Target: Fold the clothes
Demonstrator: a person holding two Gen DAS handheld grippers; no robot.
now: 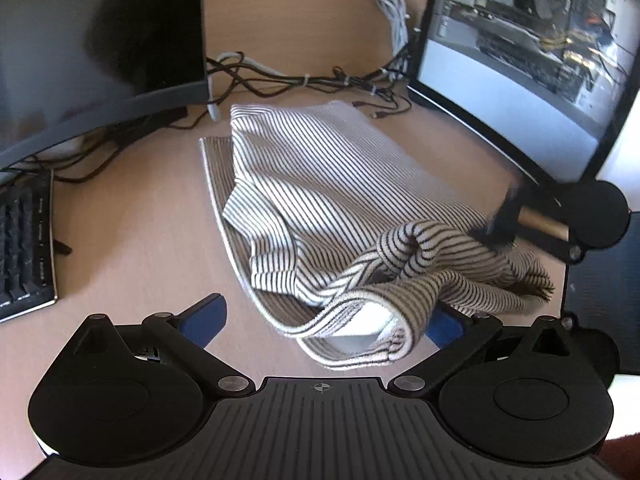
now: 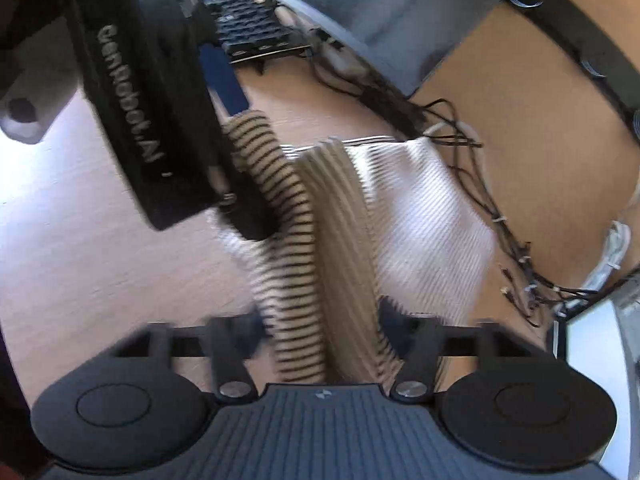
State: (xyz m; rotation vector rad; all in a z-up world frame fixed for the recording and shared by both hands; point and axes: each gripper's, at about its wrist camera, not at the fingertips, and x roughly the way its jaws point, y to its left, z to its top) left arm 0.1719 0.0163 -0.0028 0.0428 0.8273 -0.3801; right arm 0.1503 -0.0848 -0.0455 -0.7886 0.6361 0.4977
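I'm holding my left gripper [image 1: 320, 320] low over the desk [image 1: 132, 240] with its jaws spread wide — the near hem of the striped garment [image 1: 320, 184] is drooping between the blue pads [image 1: 204, 320] but nothing is pinching it. My right gripper [image 2: 320, 320] is taking a bunched band of the same cloth between its fingers; the blur is hiding whether they are biting, so I cannot tell. Beyond that, the rest of the garment is lying partly doubled on the desk, running toward the cables [image 1: 312, 80] and monitors [image 1: 520, 60]. I'm judging the risk as this — the loose hem sliding out, or a pull dragging the folded part askew into the cables.
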